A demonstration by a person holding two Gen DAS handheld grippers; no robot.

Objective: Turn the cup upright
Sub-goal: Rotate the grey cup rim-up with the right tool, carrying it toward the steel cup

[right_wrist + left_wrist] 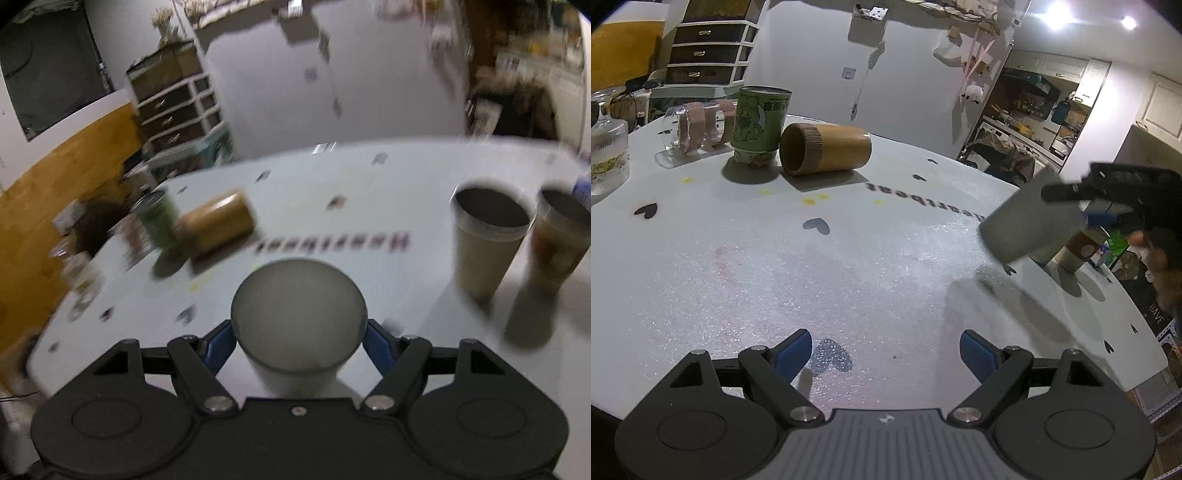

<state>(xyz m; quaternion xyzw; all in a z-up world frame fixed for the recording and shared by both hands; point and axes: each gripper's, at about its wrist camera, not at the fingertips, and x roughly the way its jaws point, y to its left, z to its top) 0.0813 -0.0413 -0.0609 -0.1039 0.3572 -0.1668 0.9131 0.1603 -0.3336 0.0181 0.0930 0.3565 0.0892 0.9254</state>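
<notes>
My right gripper [299,339] is shut on a grey cup [299,325], its closed base facing the camera; the view is blurred. In the left wrist view the grey cup [1030,221] hangs tilted above the table at the right, held by the right gripper [1097,206]. My left gripper [886,354] is open and empty low over the white table [849,266]. A brown cup [823,147] lies on its side at the back, also in the right wrist view [218,225]. A green printed cup [759,122] stands mouth down beside it.
Two upright paper cups [487,236] [557,240] stand at the right of the table. A clear cup with pink bands [698,125] lies at the back left, next to a glass jar [605,147]. A drawer unit [709,48] stands behind the table.
</notes>
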